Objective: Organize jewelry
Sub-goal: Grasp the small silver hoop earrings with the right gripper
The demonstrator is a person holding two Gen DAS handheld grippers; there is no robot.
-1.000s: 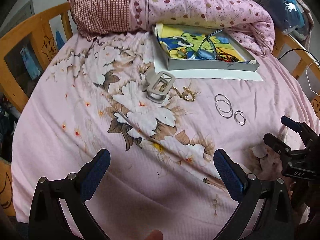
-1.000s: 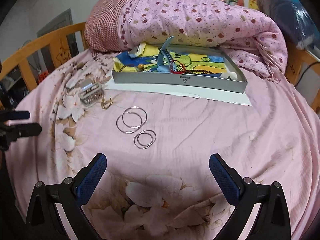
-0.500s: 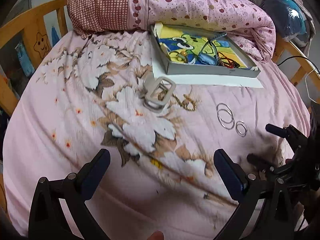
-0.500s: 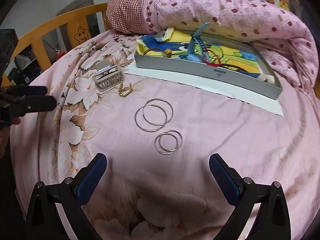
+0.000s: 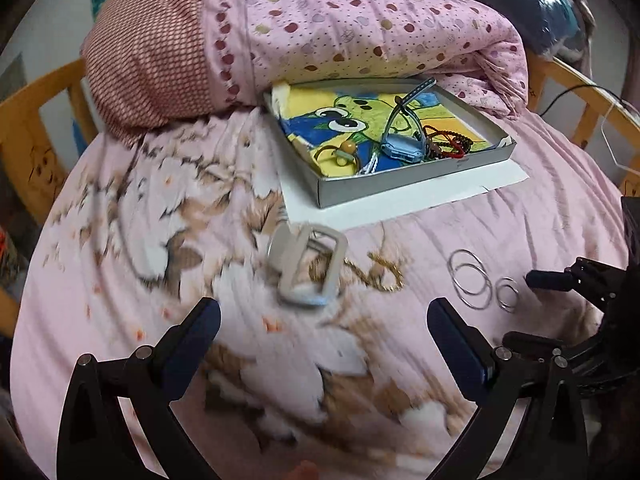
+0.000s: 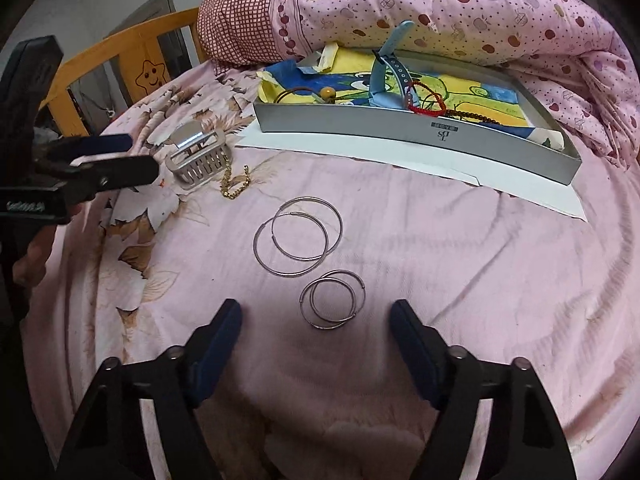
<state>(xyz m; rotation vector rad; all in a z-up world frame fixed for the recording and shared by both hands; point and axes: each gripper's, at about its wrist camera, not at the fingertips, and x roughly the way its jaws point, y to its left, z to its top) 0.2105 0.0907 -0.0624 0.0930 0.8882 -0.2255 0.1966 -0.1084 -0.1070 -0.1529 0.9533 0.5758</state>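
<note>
A grey box tray (image 5: pixel 404 179) (image 6: pixel 400 128) on white paper holds a blue watch (image 5: pixel 402 148), a red bracelet and beads. On the pink bedsheet lie a grey hair claw clip (image 5: pixel 310 268) (image 6: pixel 200 159), a gold chain (image 5: pixel 376 272) (image 6: pixel 234 184), two large silver hoops (image 6: pixel 298 236) (image 5: pixel 470 278) and two small silver hoops (image 6: pixel 333 299) (image 5: pixel 507 294). My left gripper (image 5: pixel 324 330) is open, just short of the clip. My right gripper (image 6: pixel 316 330) is open, with the small hoops just ahead between its fingers.
A folded pink dotted quilt (image 5: pixel 360 28) and a checked pillow (image 5: pixel 148 48) lie behind the tray. A wooden bed rail (image 6: pixel 120 60) runs along the left side, and another rail (image 5: pixel 584 92) on the right. A dark bundle (image 5: pixel 536 12) sits at the back right.
Both grippers have moved forward over the bed. The clip is nearer the left gripper and the small hoops are nearer the right gripper. Both stay open.
</note>
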